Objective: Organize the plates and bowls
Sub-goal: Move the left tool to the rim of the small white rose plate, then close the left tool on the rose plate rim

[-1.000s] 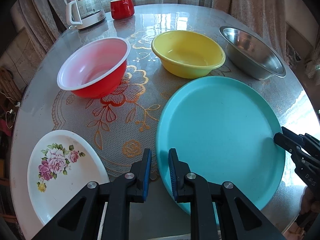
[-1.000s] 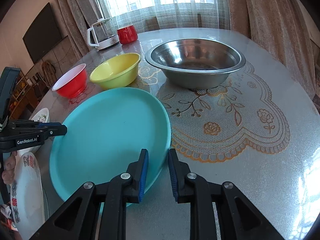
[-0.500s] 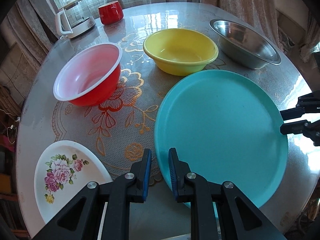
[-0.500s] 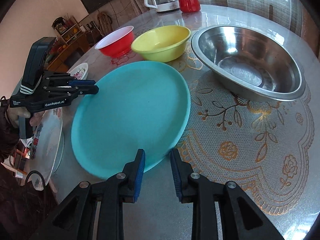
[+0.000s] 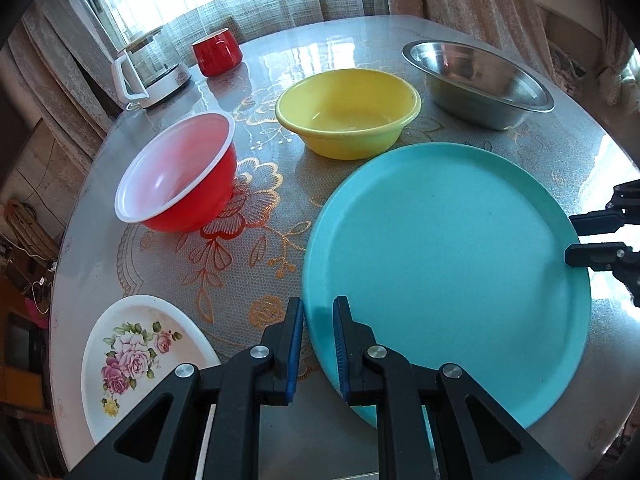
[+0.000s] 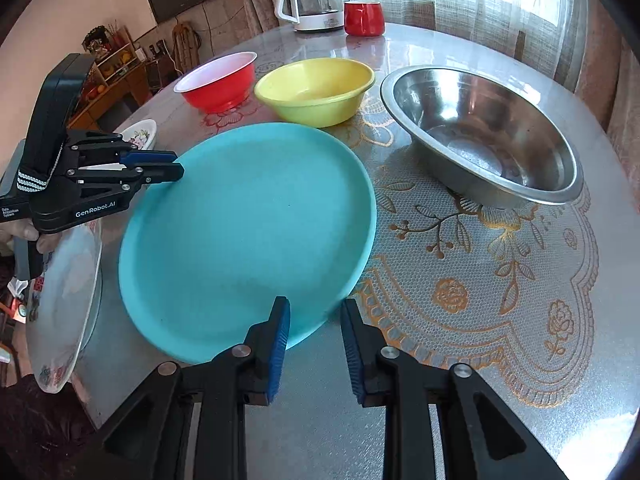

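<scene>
A large teal plate (image 5: 444,264) lies on the table; it also shows in the right wrist view (image 6: 248,232). My left gripper (image 5: 316,320) is at its left rim, jaws a little apart, one finger on each side of the rim. My right gripper (image 6: 314,320) is open, its jaws straddling the plate's near right rim. A red bowl (image 5: 180,172), a yellow bowl (image 5: 348,116) and a steel bowl (image 5: 480,80) stand behind. A floral plate (image 5: 140,360) lies at the front left.
A glass kettle (image 5: 148,68) and a red cup (image 5: 218,52) stand at the far side of the table (image 6: 500,280). Another patterned plate (image 6: 60,300) overhangs the table's left edge in the right wrist view. Curtains hang behind the table.
My right gripper has opened wider and moved in around the teal plate's rim. My left gripper has closed in on the plate's left rim.
</scene>
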`<state>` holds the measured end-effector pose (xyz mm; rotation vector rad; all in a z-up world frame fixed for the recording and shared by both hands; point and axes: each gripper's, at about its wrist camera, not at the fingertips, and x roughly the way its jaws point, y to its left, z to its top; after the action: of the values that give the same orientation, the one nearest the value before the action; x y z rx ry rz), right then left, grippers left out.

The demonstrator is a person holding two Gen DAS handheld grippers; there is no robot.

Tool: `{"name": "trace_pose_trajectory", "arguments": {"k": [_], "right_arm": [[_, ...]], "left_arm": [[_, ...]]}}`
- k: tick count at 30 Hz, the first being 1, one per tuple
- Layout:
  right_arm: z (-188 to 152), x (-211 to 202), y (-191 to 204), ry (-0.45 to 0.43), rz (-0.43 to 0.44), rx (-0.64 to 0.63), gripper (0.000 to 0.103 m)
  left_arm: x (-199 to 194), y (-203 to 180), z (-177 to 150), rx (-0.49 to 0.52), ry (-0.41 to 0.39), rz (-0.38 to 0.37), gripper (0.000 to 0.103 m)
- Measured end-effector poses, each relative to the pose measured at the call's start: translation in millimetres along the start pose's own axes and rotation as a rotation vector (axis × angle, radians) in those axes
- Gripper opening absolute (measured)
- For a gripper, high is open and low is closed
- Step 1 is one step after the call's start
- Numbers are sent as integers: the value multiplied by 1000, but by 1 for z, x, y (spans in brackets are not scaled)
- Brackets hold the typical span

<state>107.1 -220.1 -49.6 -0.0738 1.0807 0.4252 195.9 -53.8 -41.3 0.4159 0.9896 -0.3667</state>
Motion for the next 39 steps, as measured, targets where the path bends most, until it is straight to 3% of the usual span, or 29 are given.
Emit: {"name": "trace_pose_trajectory", "arguments": {"k": [5, 8, 12, 18, 26, 29, 33, 36, 39], "right_arm": [[-8, -1, 15, -3, -70, 29, 27], [-13, -5, 5, -30, -46, 152, 27], [-13, -8, 4, -33, -75, 199, 33], [-19, -23, -2, -58, -117, 254, 36], [-11, -46, 8, -151, -56, 306, 36], [2, -33, 23, -120, -61, 303, 36], [9, -20, 37, -110, 38, 310, 36], [17, 1, 47, -27, -45, 294, 36], [17, 9, 40, 7, -57, 355, 36]], "left_arm": [[-4, 7, -9, -62, -18, -49, 15], [-5, 14, -7, -132, -8, -77, 18], [-31, 24, -10, -199, -83, -137, 21], [-69, 58, -25, -308, -168, -122, 27], [-92, 118, -88, -506, -188, -60, 27], [-101, 143, -117, -595, -199, -39, 27], [-100, 169, -147, -677, -182, -5, 27], [-92, 180, -162, -719, -159, -5, 27], [-86, 183, -170, -726, -158, -6, 27]]}}
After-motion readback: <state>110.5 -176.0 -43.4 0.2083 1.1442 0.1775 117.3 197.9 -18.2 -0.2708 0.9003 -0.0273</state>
